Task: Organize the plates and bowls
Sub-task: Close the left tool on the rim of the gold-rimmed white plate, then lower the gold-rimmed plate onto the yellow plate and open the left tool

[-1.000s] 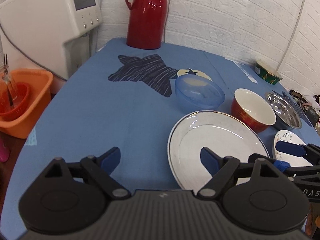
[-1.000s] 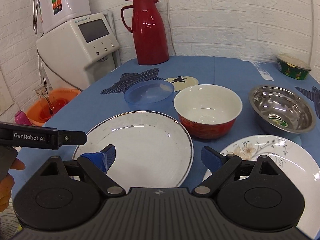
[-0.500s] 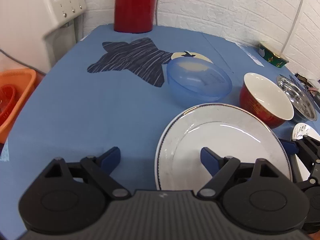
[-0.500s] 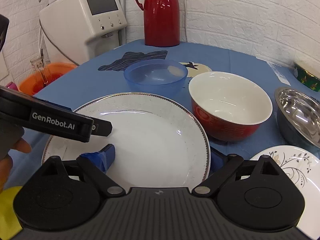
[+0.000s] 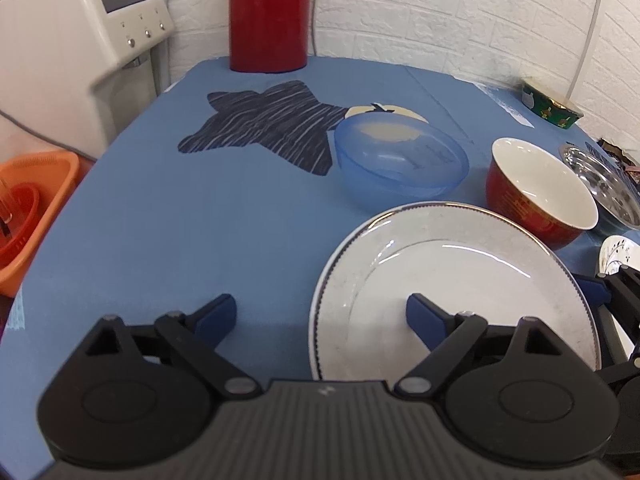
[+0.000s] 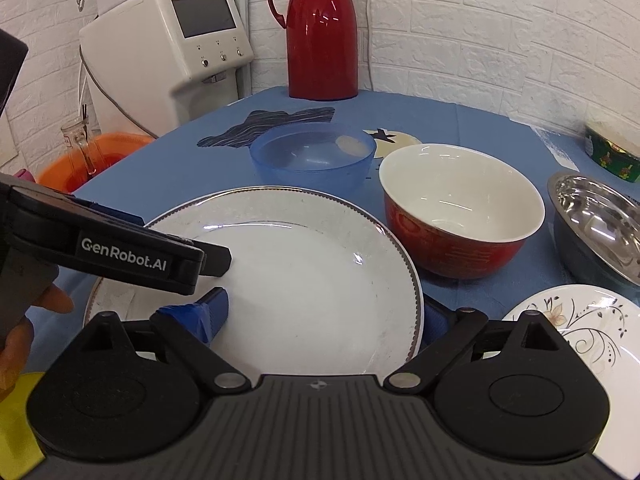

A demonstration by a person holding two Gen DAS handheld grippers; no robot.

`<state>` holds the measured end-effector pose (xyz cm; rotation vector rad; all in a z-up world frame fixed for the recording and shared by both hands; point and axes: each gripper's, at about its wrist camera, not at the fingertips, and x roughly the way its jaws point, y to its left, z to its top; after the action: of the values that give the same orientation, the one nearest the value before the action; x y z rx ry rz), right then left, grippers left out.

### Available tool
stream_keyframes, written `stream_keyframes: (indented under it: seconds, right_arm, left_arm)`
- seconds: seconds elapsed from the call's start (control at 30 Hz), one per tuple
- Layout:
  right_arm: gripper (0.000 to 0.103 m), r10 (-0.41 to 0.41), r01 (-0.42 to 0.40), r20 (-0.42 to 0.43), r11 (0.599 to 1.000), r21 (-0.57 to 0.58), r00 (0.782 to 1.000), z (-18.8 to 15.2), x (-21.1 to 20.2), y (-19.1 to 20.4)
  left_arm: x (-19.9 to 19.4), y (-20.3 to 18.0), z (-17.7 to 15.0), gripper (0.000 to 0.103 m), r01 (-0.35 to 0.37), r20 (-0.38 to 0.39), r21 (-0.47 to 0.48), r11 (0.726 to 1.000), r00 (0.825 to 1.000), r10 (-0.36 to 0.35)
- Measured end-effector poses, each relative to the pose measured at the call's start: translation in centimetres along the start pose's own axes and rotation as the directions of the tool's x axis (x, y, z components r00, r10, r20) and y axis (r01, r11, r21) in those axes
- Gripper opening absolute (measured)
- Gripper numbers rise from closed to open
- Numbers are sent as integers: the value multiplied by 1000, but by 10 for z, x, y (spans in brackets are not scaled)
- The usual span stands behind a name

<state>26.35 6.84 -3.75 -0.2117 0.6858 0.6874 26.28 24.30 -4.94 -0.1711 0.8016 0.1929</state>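
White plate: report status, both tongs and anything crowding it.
Left tongs open, straddling the white plate's left rim. Right tongs open, straddling its right rim. Plate flat on the table, not gripped. Red bowl and blue bowl close behind.

Red thermos (image 6: 322,28) at table's far edge; white dispenser (image 6: 188,44) left; orange basin (image 5: 30,208) beside table.

Home kitchen corner, white brick wall (image 6: 480,40), red thermos (image 6: 322,32) and water dispenser (image 6: 180,48) ahead, blue-clothed table (image 5: 200,220) of crockery below
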Motion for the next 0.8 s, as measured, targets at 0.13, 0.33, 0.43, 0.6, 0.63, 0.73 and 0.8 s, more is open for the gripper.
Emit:
stream_keyframes:
  seconds: [0.13,0.33,0.43,0.6,0.63,0.73,0.8]
  right_arm:
    - [83,7,-8,-45,1000,-3,999,0,-5,4]
    - [84,15,-15,-4,1000,-6,1000,-8,-6,7]
    - [82,49,-48,34,998,-32,998,-13,-8,3]
    - [81,43,-43,26,999,-21,999,-10,-8,6]
    - [82,36,-36,21,999,-8,999,-8,-8,7]
    - [83,40,-40,-1,996,76,999,-1,-8,6]
    - [83,57,-54,-17,990,129,998,4,-8,4]
  left_arm:
    - [-3,-2,-2,88,2,-16,3,1000,1000,-2]
    - [-6,-2,-5,87,3,-26,3,1000,1000,-3]
    - [-11,-6,-6,67,31,-9,23,999,999,-30]
    - [-13,-10,-7,52,49,5,29,998,999,-49]
    - [-13,-10,-6,52,48,3,24,999,999,-48]
    - [-12,-10,-2,51,32,-17,0,999,999,-32]
    - [-13,-7,0,50,28,-21,-16,999,999,-29]
